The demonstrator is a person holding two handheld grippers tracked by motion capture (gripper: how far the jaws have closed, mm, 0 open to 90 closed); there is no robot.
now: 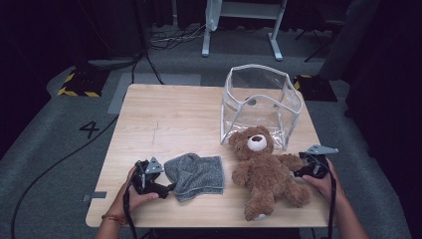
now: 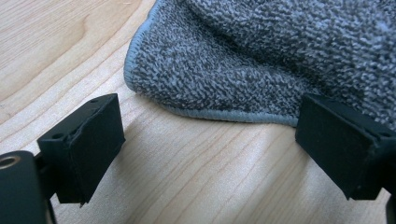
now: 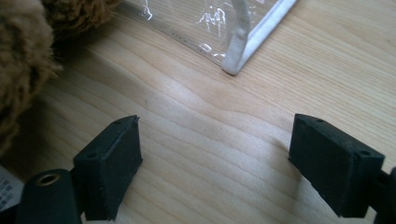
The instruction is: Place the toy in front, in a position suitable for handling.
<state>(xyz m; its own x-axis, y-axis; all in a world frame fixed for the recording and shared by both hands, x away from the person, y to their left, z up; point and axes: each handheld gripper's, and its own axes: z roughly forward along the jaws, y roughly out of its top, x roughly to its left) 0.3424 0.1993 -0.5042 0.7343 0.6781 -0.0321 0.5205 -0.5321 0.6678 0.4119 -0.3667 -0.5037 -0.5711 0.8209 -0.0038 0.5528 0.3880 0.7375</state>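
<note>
A brown teddy bear (image 1: 263,169) lies on its back at the front right of the wooden table (image 1: 174,114), its head against a clear zip bag (image 1: 261,104) with white trim that stands open behind it. A crumpled grey towel (image 1: 196,174) lies at front centre-left. My left gripper (image 1: 168,188) rests on the table just left of the towel, open, with the towel's hem (image 2: 210,114) just beyond its empty jaws (image 2: 210,121). My right gripper (image 1: 299,172) sits beside the bear's outstretched arm, open and empty (image 3: 217,135), facing the bag's corner (image 3: 236,56) with the bear's fur (image 3: 18,70) at its left.
Bare wood stretches across the table's left and back-left. Beyond the table the grey floor carries cables (image 1: 169,37), a white frame's legs (image 1: 239,30) and yellow-black taped corners (image 1: 77,89). The table's front edge (image 1: 199,221) lies close under both hands.
</note>
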